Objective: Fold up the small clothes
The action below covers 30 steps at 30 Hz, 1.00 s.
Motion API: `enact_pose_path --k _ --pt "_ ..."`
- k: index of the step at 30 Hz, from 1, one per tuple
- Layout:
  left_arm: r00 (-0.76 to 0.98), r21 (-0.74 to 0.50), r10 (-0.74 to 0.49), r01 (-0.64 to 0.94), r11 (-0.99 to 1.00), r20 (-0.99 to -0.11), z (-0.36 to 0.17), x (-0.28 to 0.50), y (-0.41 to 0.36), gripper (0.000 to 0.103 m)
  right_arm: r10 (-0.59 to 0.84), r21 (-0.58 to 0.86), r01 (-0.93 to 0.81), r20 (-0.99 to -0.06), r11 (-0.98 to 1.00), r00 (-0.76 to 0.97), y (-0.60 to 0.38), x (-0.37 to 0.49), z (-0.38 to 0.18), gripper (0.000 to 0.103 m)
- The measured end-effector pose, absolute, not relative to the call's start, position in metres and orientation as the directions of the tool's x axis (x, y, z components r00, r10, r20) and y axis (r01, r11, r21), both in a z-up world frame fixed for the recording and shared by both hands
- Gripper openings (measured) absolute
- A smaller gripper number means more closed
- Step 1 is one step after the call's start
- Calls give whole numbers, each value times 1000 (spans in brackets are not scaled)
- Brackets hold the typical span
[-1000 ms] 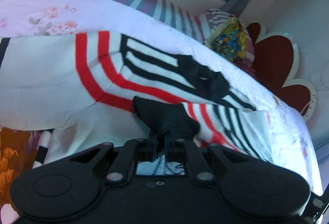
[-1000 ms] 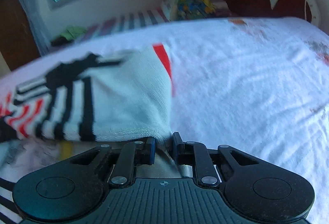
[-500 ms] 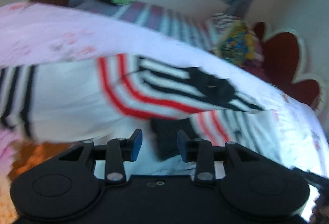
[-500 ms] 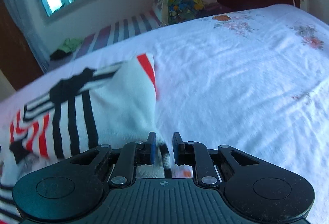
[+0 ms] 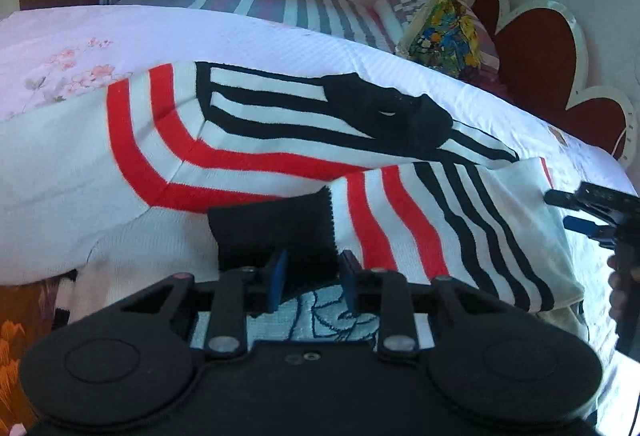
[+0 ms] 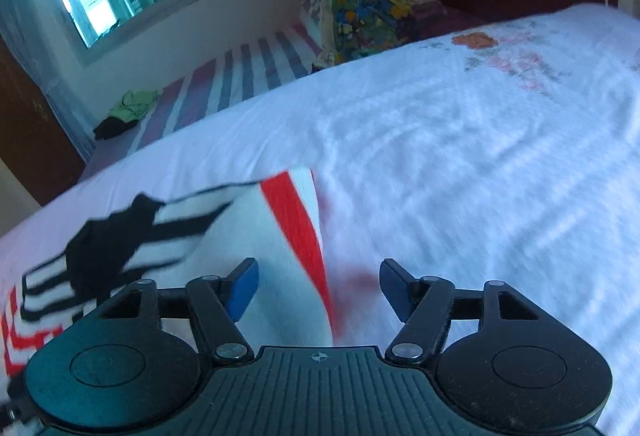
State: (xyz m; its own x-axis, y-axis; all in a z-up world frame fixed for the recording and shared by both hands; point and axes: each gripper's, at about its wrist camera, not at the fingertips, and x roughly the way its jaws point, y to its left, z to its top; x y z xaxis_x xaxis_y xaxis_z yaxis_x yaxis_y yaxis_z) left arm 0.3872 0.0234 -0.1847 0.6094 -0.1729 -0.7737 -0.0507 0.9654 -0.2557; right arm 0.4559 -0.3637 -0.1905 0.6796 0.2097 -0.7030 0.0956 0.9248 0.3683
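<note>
A: What does the left wrist view show?
B: The left gripper [image 5: 310, 278] is spread, its 2 fingers straddling the striped sweater's [image 5: 260, 140] black cuff [image 5: 272, 224], sleeves folded across it on the bed [image 5: 280, 36].

A: And the right wrist view?
B: The right gripper [image 6: 318, 286], wide apart, holds nothing. Body folds likely remain.
</note>
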Motion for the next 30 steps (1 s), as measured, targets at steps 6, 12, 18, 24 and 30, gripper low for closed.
enact_pose_path --k 6,12,18,24,30 --pt "630 -208 -130 -52 977 -766 -179 381 14 29 225 361 72 -712 930 665 -357 481 -193 16" --pt "634 -184 -112 -48 982 -765 -180 383 10 33 138 261 81 -720 962 680 -357 483 -197 15" --pt "640 -187 -103 -65 980 -762 -178 389 11 37 150 232 15 -675 973 723 -337 467 -178 17" --pt "640 -204 -112 -71 976 -760 -171 387 16 40 118 184 22 -711 983 693 -319 469 -175 17" --pt "667 -191 -44 -148 970 -743 -155 361 47 74 284 257 -145 -663 955 693 -269 416 -144 17"
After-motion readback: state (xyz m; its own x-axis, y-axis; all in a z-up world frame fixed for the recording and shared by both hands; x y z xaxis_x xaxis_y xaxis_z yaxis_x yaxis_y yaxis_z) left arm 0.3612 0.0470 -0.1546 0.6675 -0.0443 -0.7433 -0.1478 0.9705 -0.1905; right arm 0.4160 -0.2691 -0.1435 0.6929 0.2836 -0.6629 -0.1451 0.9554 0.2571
